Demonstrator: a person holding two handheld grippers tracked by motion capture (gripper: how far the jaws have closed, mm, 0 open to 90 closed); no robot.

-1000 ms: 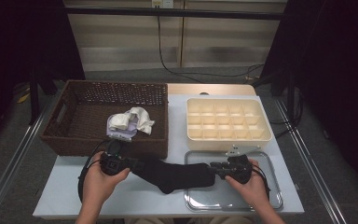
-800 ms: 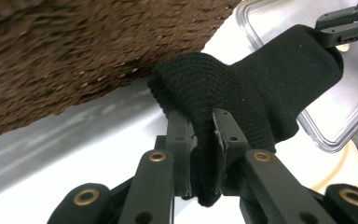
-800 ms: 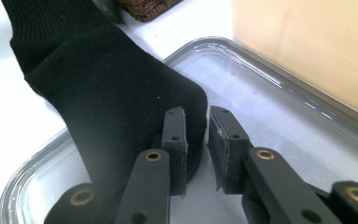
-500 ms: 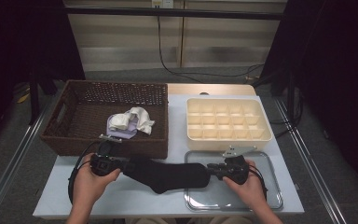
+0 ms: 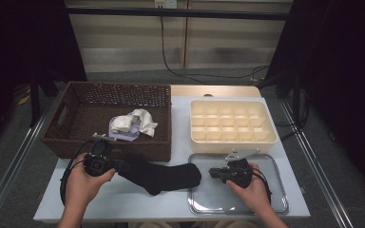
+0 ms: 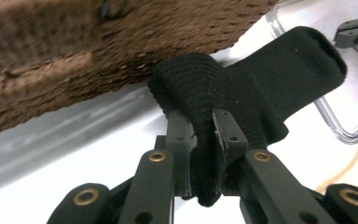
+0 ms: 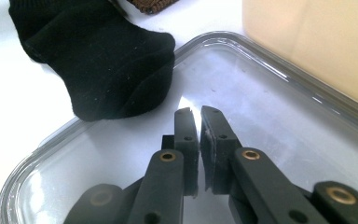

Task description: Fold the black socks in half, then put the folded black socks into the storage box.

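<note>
My left gripper [image 5: 123, 165]: near left of the desk [image 5: 123, 209], just in front of the basket; my jaws are clamped on the cuff end of the black sock [image 6: 200, 154], the fabric bunched between them.
My right gripper [image 5: 215, 173]: near right, over the clear tray [image 5: 275, 202]; my jaws stand almost together with a thin slit between them, nothing in them, their tips just short of the sock's toe.
Black sock [image 5: 164, 176]: lies flat on the desk between my two grippers, cuff at the left, toe at the right reaching the tray's left rim.
Clear tray: near right corner of the desk, my right hand [image 5: 252, 187] resting over it.
Wicker basket [image 5: 71, 140]: far left, its near wall just behind my left gripper; pale cloths [image 5: 132, 124] lie heaped inside.
Cream divided box [image 5: 233, 124]: far right, just beyond the tray, with rows of small compartments.
</note>
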